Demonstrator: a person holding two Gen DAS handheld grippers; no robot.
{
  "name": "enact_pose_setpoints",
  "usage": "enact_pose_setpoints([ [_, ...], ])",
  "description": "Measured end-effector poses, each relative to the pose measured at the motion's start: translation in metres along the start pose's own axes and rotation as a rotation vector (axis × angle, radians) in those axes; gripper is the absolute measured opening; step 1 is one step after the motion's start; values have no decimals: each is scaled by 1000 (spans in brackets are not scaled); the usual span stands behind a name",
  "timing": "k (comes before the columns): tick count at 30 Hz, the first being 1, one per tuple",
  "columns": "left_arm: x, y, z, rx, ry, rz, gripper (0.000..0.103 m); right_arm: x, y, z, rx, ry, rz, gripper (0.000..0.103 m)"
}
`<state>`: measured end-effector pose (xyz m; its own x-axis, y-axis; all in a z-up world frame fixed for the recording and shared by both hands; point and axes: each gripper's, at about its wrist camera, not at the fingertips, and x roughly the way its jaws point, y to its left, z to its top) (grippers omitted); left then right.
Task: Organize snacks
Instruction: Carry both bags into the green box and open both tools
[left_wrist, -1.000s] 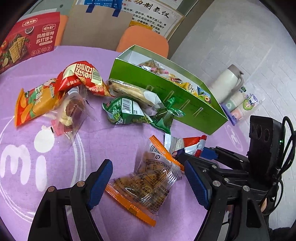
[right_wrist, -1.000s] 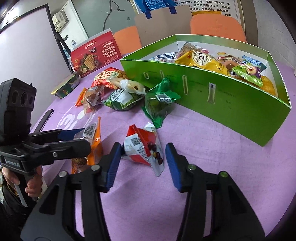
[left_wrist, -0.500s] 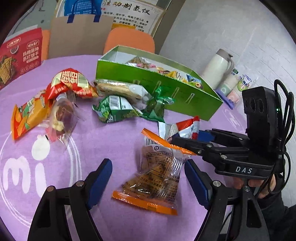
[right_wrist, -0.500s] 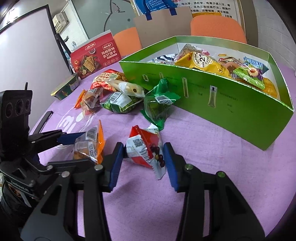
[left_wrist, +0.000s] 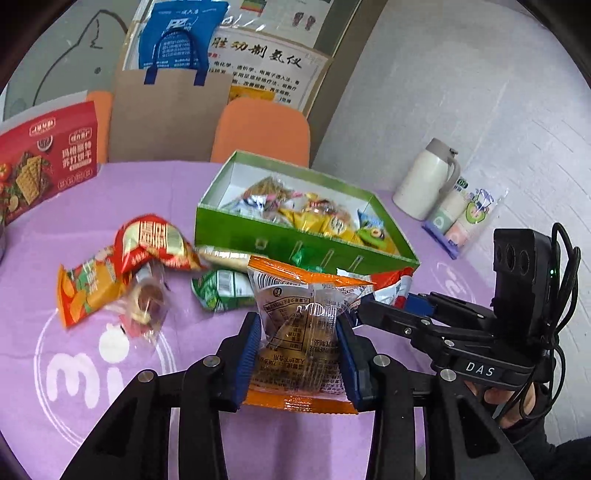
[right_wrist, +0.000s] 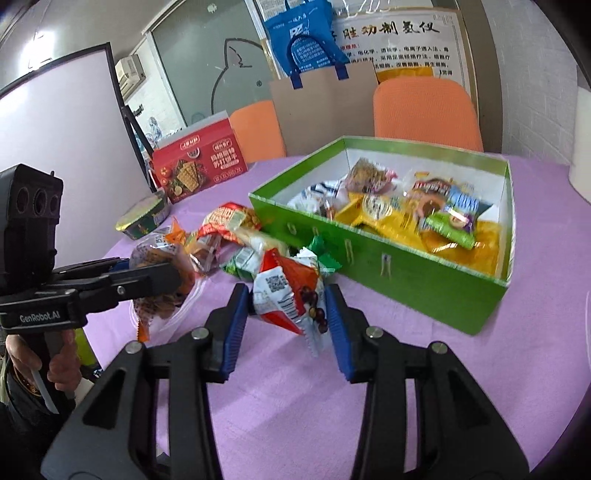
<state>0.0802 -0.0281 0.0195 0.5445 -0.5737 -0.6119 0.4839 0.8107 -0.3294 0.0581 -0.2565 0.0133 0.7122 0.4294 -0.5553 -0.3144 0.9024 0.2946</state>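
My left gripper (left_wrist: 297, 332) is closing, and its blue pads press the sides of a clear, orange-edged snack packet (left_wrist: 295, 295) lifted off the purple table. My right gripper (right_wrist: 287, 301) is shut on a red and white packet (right_wrist: 280, 280), also held above the cloth. In the right wrist view the left gripper (right_wrist: 147, 280) is at the left with its packet. The open green box (left_wrist: 303, 243), part full of snacks, stands just beyond both grippers. Loose snacks lie left of it: a red packet (left_wrist: 155, 240), an orange one (left_wrist: 85, 291) and a green one (left_wrist: 221, 291).
A red cracker box (left_wrist: 44, 170) stands at the table's far left and a round tin (right_wrist: 142, 218) sits near it. A white flask (left_wrist: 424, 184) and a tissue pack (left_wrist: 465, 218) are at the right. Orange chairs (left_wrist: 262, 129) and a paper bag (left_wrist: 162, 114) stand behind.
The left jaws have closed onto the orange-edged packet and lifted it off the table. The right gripper has risen with the red and white packet between its pads.
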Motion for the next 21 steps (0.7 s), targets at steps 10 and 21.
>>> enact_pose_setpoints([
  [10, 12, -17, 81, 13, -94, -4, 40, -16, -48, 61, 37, -118, -159, 44],
  [21, 98, -21, 136, 30, -25, 39, 40, 22, -112, 81, 95, -61, -256, 44],
])
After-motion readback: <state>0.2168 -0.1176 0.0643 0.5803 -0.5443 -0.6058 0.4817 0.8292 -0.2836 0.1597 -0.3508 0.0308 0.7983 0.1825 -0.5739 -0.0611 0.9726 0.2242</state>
